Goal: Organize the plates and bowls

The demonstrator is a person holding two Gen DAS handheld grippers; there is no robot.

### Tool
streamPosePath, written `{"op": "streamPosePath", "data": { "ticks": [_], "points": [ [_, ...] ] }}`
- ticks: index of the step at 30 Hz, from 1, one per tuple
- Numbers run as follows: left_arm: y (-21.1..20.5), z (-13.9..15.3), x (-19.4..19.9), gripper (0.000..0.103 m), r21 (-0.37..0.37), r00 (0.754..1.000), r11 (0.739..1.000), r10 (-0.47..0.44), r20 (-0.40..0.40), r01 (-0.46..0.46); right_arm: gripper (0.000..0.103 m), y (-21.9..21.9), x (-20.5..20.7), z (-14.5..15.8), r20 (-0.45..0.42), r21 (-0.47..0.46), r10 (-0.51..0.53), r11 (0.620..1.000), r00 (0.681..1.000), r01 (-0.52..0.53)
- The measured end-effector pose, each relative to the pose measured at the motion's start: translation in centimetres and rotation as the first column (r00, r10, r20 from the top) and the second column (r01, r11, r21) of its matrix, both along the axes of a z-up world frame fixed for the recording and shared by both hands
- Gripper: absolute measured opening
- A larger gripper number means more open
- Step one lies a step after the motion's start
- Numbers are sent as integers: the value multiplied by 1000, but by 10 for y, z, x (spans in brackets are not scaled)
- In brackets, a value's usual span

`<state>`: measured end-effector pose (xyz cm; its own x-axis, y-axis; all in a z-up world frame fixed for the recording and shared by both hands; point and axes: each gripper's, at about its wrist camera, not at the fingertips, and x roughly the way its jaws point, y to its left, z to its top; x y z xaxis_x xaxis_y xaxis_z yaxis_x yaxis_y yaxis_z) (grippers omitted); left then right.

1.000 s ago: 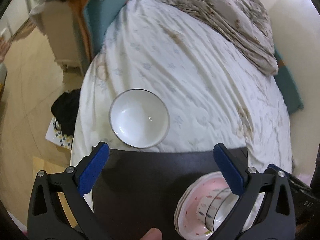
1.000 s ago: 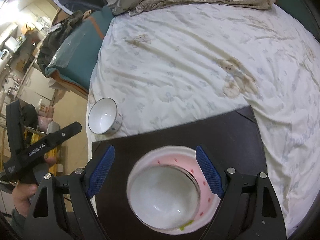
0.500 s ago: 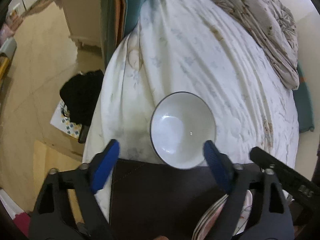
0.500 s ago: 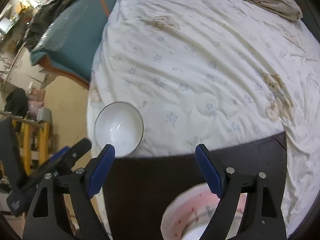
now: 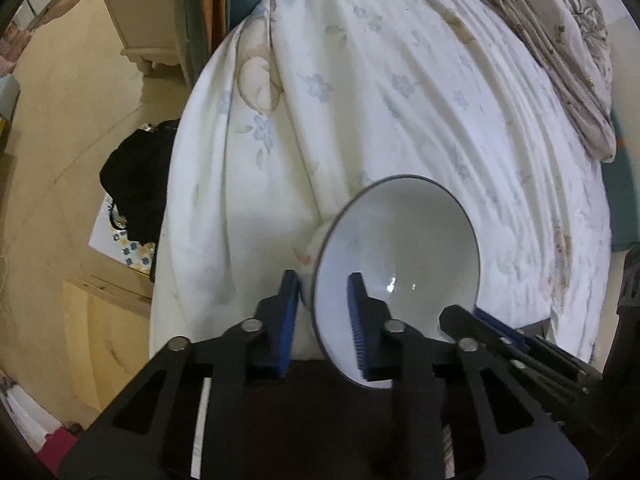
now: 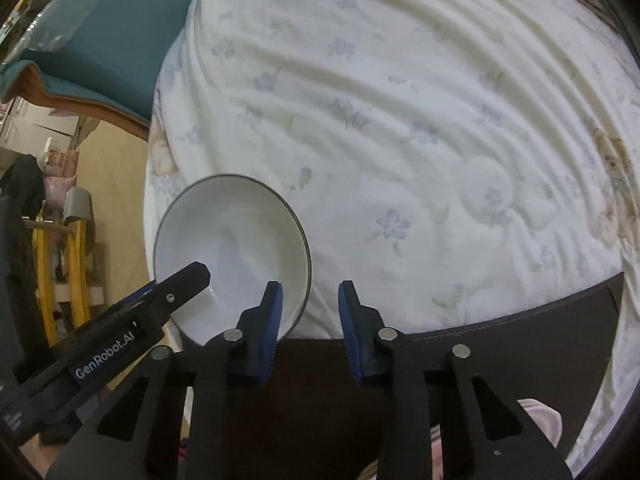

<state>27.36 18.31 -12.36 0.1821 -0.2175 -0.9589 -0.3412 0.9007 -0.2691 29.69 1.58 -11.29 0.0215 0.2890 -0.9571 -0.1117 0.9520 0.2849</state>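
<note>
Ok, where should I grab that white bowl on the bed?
Pinch the white bowl by its thin rim, coming from above on the edge nearest the dark board, one finger inside, one outside: its mouth faces up and its walls flare.

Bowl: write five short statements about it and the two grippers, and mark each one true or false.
1. The bowl is empty. True.
2. The bowl stands on the dark board. False: it is over the white sheet, just past the board's edge.
3. The left gripper has one jaw inside the bowl and one outside. True.
4. The right gripper is well clear of the bowl. False: its jaws straddle the rim too, though some sheet shows between the rim and the outer jaw.
5. The bowl's rim has a thin dark line. True.

Both pairs of jaws have just been closing, each with the rim between them.
</note>
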Motion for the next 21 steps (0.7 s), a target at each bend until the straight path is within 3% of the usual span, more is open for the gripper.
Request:
{"op": "streamPosePath", "data": {
  "ticks": [2,5,13,16,21],
  "points": [
    [2,-3,1,13,6,1000,1000,3,-7,-3,21,3,1,-7,-16,-1,2,1000,1000,-2],
    [5,-9,2,11,2,1000,1000,0,-20,0,17,5,0,-14,-21,-9,7,1000,1000,-7],
    [0,-14,4,8,35,999,999,-15,-36,17,14,10,1,-23,-17,-30,15,999,1000,-16],
    [-4,-10,2,7,54,998,998,-9,-56,12,11,14,0,-17,20,-24,22,999,1000,-22],
    [-15,8,0,7,50,999,998,-36,-15,37,12,8,-4,2,73,-4,28,1000,997,-28]
  ]
}}
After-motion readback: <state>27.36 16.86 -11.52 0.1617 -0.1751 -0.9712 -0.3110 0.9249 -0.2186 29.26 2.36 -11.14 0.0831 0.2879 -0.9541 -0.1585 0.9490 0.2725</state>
